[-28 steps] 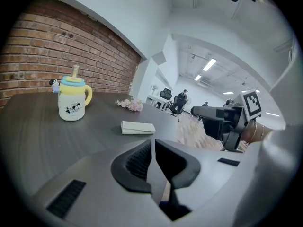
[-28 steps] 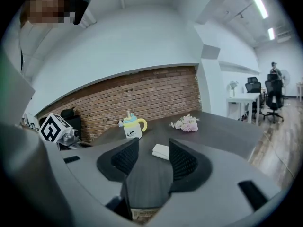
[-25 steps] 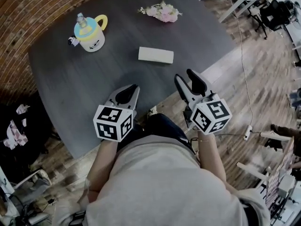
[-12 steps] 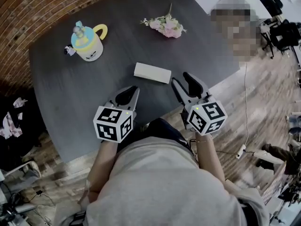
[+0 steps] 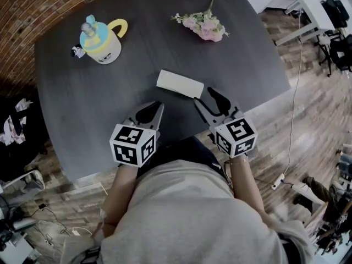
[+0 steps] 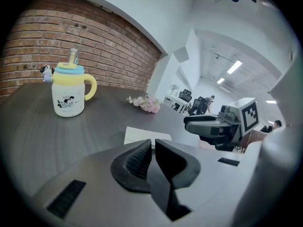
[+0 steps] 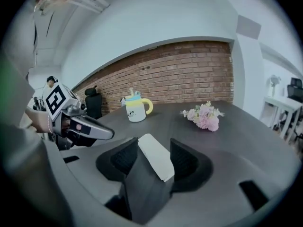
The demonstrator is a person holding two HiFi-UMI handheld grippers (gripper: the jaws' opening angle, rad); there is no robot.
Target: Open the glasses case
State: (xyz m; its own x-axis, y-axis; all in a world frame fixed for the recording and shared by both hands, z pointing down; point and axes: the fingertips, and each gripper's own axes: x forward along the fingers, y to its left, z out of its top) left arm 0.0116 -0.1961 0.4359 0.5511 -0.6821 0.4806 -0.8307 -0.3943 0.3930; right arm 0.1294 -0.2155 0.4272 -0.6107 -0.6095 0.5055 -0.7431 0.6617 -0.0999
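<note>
Closing in since a second ago, the right gripper now frames the case between spread jaws, just short of it. The case lies shut on the table. The left gripper, jaws pressed together, has edged nearer; grasping looks next.

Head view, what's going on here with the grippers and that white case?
A person holds a hand-held gripper in each hand over a dark table. The right hand-held gripper, jaws open, is lined up at the end of the white glasses case, not gripping it. The left hand-held gripper is shut and empty, short of the case, which looks closed.
</note>
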